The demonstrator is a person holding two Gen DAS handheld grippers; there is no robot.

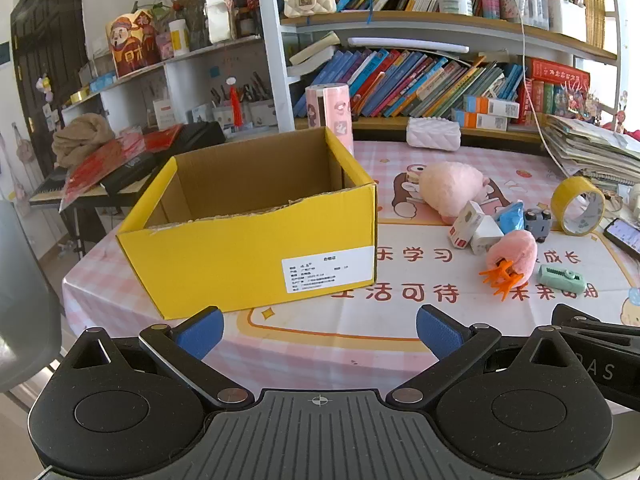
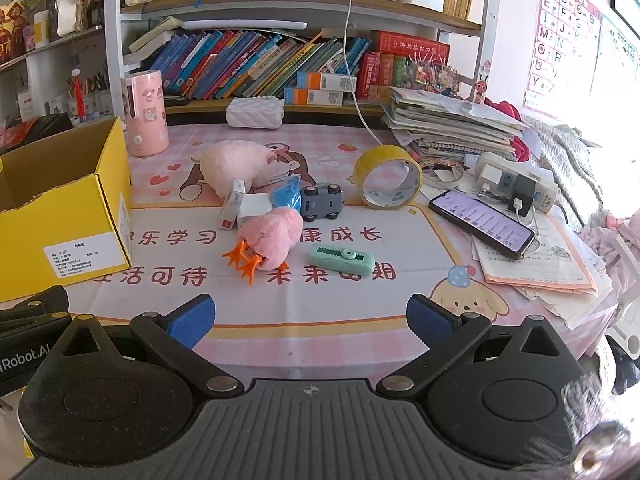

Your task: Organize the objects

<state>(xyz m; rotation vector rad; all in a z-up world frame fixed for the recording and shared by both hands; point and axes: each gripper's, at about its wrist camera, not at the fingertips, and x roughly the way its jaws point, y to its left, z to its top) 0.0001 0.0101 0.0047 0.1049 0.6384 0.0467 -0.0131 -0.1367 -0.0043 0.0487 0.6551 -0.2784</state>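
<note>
At the left of the right wrist view stands a yellow box [image 2: 64, 200], open-topped, on the pink tablecloth [image 2: 320, 308]. Mid-frame lies a clutter: a large pink plush [image 2: 236, 166], a small pink plush with orange feet [image 2: 272, 242], a white carton [image 2: 234, 204], a blue packet [image 2: 287, 197], a grey toy car [image 2: 322, 202] and a mint green clip [image 2: 342, 262]. A yellow tape roll [image 2: 388, 182] and a phone [image 2: 482, 222] sit to the right. The left gripper [image 1: 320, 332] and right gripper [image 2: 311, 322] are both spread wide, holding and touching nothing, near the table's front edge
</note>
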